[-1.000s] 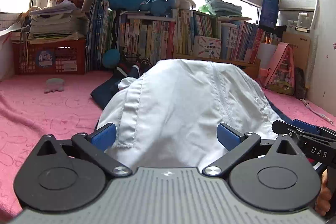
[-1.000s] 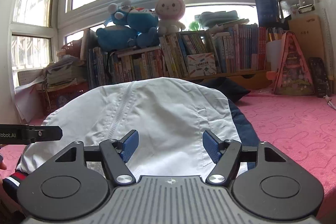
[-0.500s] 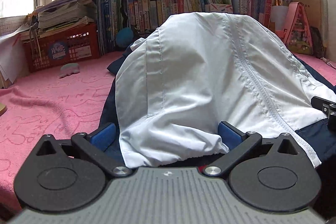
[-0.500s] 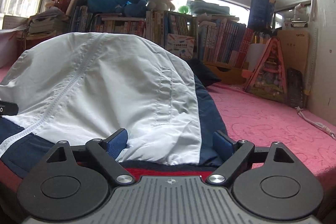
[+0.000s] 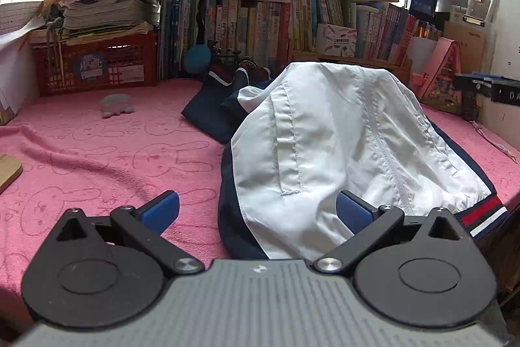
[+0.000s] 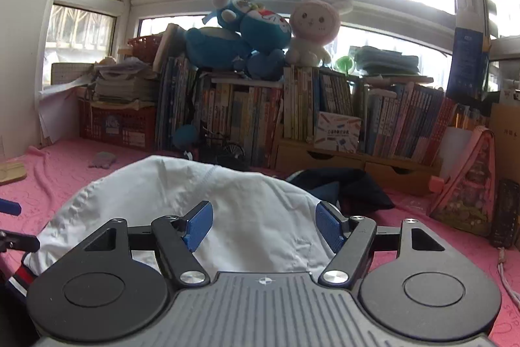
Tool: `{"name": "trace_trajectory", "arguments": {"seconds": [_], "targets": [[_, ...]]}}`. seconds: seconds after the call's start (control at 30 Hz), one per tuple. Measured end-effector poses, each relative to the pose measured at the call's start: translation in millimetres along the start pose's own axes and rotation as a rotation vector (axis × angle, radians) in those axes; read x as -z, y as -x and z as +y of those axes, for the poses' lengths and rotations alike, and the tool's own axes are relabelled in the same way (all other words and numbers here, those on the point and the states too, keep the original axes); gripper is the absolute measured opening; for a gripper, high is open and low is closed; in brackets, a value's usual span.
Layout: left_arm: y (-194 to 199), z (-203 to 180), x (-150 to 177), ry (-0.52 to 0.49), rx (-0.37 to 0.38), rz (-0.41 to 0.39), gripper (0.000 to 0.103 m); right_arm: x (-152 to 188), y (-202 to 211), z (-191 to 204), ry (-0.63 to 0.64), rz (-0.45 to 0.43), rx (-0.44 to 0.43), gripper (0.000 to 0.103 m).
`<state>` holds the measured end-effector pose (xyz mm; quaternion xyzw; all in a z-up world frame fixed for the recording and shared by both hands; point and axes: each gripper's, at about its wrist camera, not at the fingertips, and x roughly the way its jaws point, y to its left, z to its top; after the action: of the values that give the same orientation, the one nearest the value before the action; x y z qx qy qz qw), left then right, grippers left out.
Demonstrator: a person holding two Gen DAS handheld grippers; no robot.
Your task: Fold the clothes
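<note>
White jacket (image 5: 341, 132) released; right claw (image 6: 263, 228) lifted, closing.

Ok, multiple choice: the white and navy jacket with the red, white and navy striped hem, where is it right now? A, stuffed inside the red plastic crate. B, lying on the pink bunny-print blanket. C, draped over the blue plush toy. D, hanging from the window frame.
B: the white and navy jacket lies mounded on the pink bunny-print blanket, its striped hem at the near edge.

The other gripper (image 5: 497, 91), at the left wrist view's right edge, shows the letters "DA". Book spines (image 5: 260, 21) and the red crate's label (image 5: 94, 65) stay illegible.
</note>
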<state>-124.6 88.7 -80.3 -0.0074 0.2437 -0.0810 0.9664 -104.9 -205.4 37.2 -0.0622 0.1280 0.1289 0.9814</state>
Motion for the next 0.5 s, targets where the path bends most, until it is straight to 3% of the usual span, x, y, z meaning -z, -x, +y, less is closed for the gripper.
{"name": "trace_trajectory", "arguments": {"seconds": [0.07, 0.17, 0.23, 0.3, 0.4, 0.5], "targets": [[-7.0, -3.0, 5.6, -0.013, -0.011, 0.013, 0.103, -25.3, -15.9, 3.7, 0.002, -0.042, -0.065, 0.087], [-12.6, -4.8, 11.9, -0.004, 0.011, 0.038, 0.103, -49.0, -57.6, 11.6, -0.017, -0.083, -0.081, 0.086], [-13.0, -4.9, 14.9, 0.011, 0.026, 0.046, 0.103, -57.3, -96.0, 13.4, -0.062, -0.041, -0.091, 0.074], [-13.4, -5.1, 17.9, 0.026, 0.042, 0.054, 0.103, -55.3, -137.7, 10.6, -0.146, 0.056, -0.096, 0.048], [-6.1, 0.5, 16.9, 0.041, 0.043, 0.040, 0.103, -32.6, -182.1, 10.6, -0.200, 0.206, -0.071, 0.035], [1.0, 14.0, 11.1, 0.075, 0.028, 0.014, 0.103, -5.3, -192.1, 20.5, -0.128, 0.278, -0.039, 0.035]]}}
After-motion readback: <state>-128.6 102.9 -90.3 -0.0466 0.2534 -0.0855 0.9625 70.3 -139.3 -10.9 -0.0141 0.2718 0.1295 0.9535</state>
